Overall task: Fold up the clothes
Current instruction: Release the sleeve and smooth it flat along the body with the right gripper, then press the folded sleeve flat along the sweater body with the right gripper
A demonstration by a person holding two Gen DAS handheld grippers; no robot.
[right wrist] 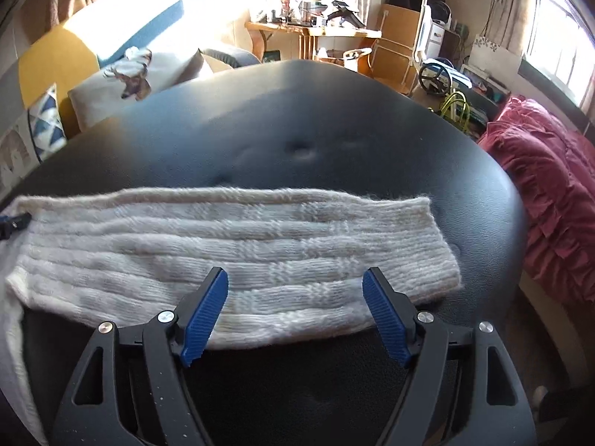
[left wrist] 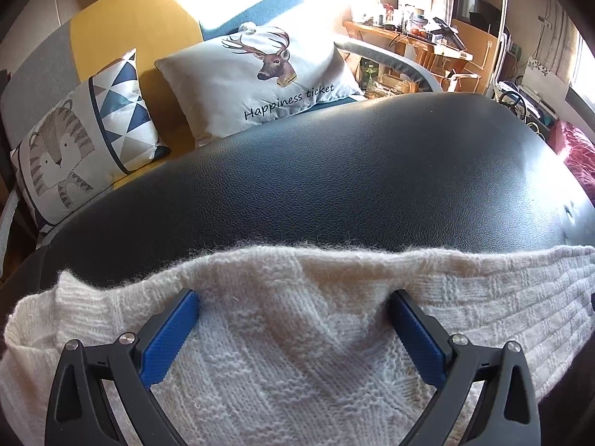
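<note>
Left wrist view: my left tool [left wrist: 293, 303] spread over a cream cable-knit sweater [left wrist: 297, 334], fuzzy-edged, on a black pebbled-leather ottoman [left wrist: 334, 178]; bare leather beyond.

Right wrist view: my right tool [right wrist: 295, 284] spread, pinching nothing, above the ribbed sleeve [right wrist: 238, 238]; its cuff end lies near the ottoman's right edge.

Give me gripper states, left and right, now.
Left gripper: open, above the white knit sweater, holding nothing.
Right gripper: open, above the sweater's sleeve, holding nothing.

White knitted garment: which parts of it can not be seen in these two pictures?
- Left wrist view: the white knitted garment runs past the bottom edge, and the left gripper covers parts.
- Right wrist view: its left part leaves the frame.
- What garment it is stays unclear.
- The underside lies hidden on the black cushion.
</note>
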